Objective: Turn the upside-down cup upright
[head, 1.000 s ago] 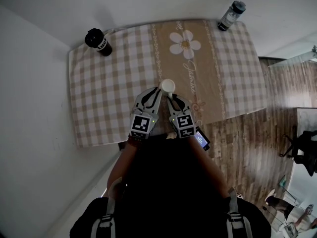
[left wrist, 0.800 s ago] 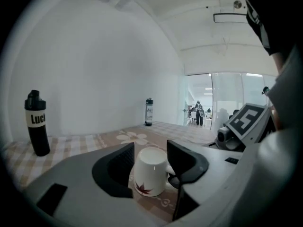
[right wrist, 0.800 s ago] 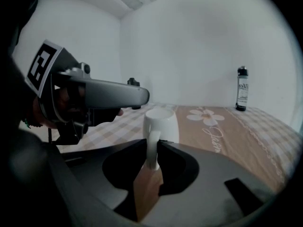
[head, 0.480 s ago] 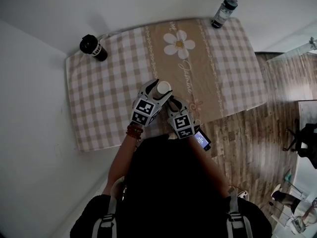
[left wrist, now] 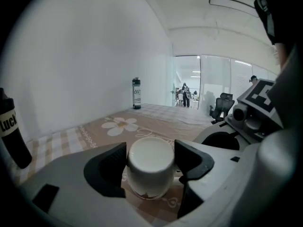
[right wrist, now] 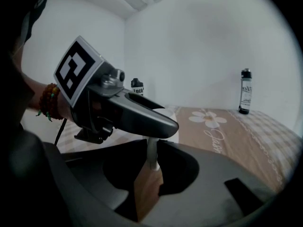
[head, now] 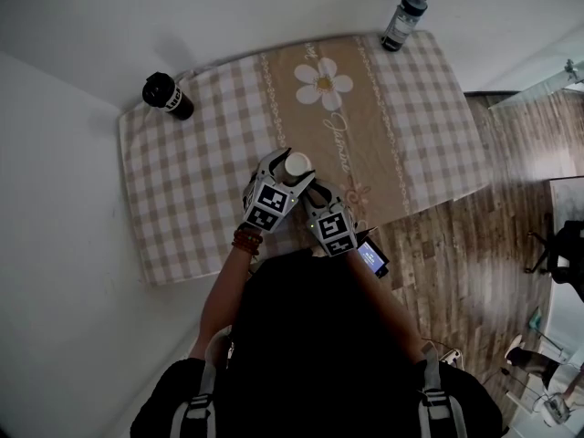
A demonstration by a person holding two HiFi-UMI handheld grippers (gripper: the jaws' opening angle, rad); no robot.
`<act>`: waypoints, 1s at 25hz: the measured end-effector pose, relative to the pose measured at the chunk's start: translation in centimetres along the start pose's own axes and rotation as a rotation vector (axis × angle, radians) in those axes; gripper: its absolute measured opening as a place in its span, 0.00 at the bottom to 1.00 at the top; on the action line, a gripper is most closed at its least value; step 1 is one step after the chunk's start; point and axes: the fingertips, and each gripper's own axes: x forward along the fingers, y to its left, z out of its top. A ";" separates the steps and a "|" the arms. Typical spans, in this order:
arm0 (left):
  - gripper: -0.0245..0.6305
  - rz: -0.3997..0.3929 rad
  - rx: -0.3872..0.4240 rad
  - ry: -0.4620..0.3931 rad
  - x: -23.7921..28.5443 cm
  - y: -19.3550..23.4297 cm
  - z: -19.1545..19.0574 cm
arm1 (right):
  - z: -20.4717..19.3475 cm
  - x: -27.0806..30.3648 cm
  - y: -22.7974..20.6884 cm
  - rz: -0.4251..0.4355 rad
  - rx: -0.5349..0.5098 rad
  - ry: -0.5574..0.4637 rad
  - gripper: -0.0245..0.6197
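Cup [left wrist: 149,164]: standing mouth-down, axis vertical, on the tabletop [head: 196,153] near its front edge. Sitting squarely between the jaws of the left tool [left wrist: 151,151], which are opening wide and flanking rather than squeezing. Being pinched at a thin white side part, probably the handle, by the narrow right tool [right wrist: 151,162]. Differing from a second ago: left tool then nearly closed, resting beside it.

Cup [left wrist: 150,162] smooth glossy white, looks ceramic; bench cloth [head: 182,199] matt woven fabric, soft w/ slight creases; floor [head: 456,245] wood planks w/ faint sheen; right tongs [right wrist: 150,161] matt grey plastic shell; black bottle [head: 167,97] matt; clear bottle [head: 401,21] see-thru plastic.
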 end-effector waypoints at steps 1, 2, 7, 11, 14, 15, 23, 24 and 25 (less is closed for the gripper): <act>0.54 0.005 -0.008 -0.007 -0.2 0.4 0.2 | 0.3 0.2 0.0 0.002 -0.013 0.000 0.15; 0.54 0.009 -0.017 -0.016 -0.5 0.8 0.5 | 0.6 0.4 0.0 0.003 -0.034 0.001 0.15; 0.54 0.007 -0.089 -0.052 -2.5 1.8 0.1 | 1.7 0.6 1.6 0.025 -0.191 0.015 0.15; 0.54 0.017 -0.118 -0.071 -4.7 2.1 -0.9 | 1.7 0.5 3.6 0.060 -0.289 0.026 0.14; 0.54 0.033 -0.149 -0.094 -5.9 2.3 -1.7 | 1.7 0.6 4.8 0.079 -0.368 0.031 0.14; 0.54 0.042 -0.165 -0.100 -6.3 2.4 -2.0 | 1.6 0.7 5.1 0.083 -0.410 0.034 0.14; 0.54 0.054 -0.203 -0.108 -8.1 2.2 -4.4 | 0.1 0.9 7.1 0.095 -0.680 0.071 0.14; 0.54 0.056 -0.200 -0.116 -8.3 2.2 -4.5 | 0.0 0.9 7.3 0.097 -0.690 0.075 0.14; 0.54 0.058 -0.200 -0.126 -8.4 2.1 -4.7 | -0.2 1.0 7.5 0.098 -0.698 0.078 0.14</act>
